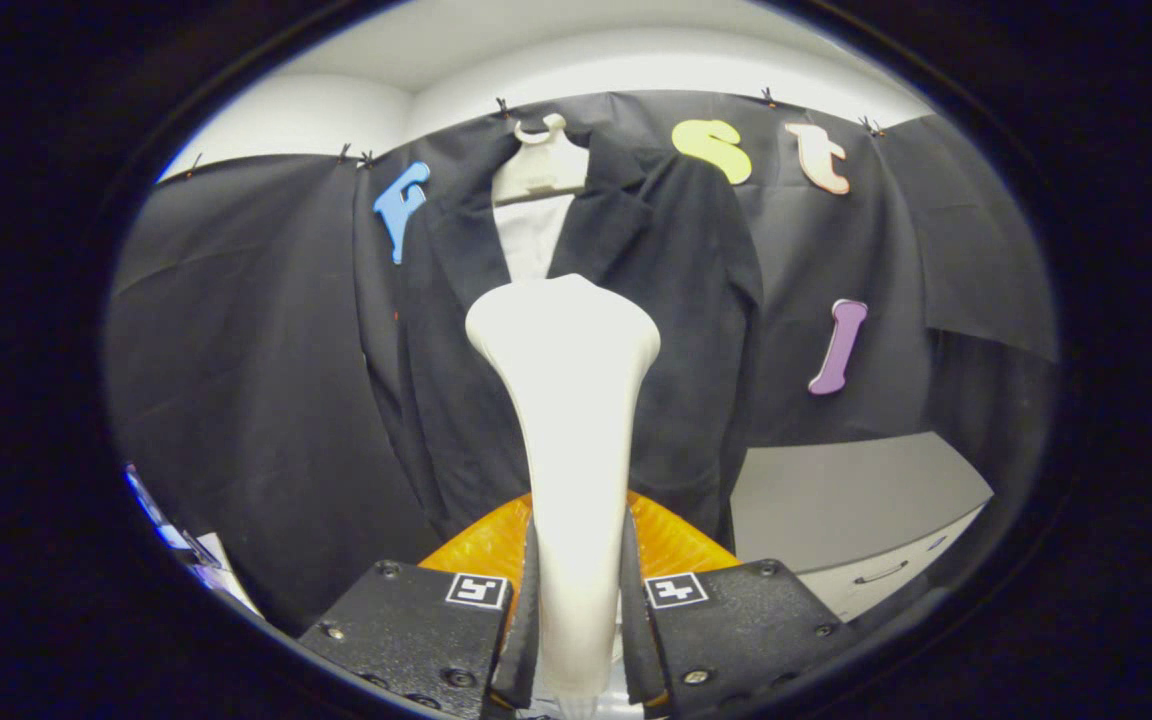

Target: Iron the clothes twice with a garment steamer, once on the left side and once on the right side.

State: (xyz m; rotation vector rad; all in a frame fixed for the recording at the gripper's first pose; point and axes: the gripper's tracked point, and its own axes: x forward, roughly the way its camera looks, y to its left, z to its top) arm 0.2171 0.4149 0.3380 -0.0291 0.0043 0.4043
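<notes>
Between its two fingers, the claw grips the steamer upright, before the hanging jacket.

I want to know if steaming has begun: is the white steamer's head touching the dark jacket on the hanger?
Cannot tell. In the gripper view the white garment steamer, clamped in the gripper, overlaps the dark hanging jacket head-on, hiding any gap.
</notes>
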